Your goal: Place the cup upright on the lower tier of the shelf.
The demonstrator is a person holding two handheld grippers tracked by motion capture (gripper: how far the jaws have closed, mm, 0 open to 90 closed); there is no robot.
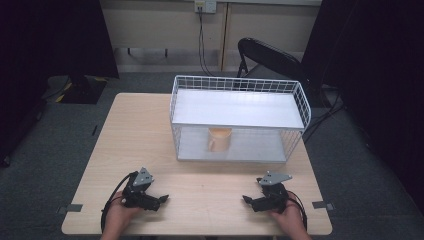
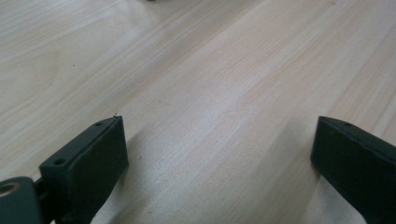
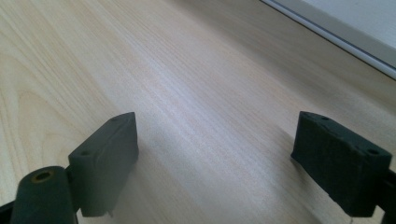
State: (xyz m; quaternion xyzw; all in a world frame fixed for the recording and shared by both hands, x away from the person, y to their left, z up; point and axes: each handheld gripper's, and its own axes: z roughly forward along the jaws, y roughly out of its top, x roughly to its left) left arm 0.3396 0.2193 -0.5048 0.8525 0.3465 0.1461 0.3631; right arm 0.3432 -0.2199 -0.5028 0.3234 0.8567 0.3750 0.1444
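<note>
A white wire rack (image 1: 239, 84) with two shelves stands on the far half of the light wooden table (image 1: 140, 140). A pale orange mug (image 1: 220, 139) sits upright on its lower shelf, handle to the left. Near the front edge a hand holds my left gripper (image 1: 162, 199) low over the table, pointing right. My right gripper (image 1: 247, 200) lies near the front right, pointing left. In the left gripper view the left gripper (image 2: 217, 126) is open over bare wood. The right gripper (image 3: 217, 121) in its own view is open too, with nothing between its jaws.
The rack's white base edge (image 3: 336, 28) crosses the upper right of the right gripper view. A black folding chair (image 1: 267, 57) stands behind the table. Dark curtains hang at both sides. Bare wood lies between the grippers and the rack.
</note>
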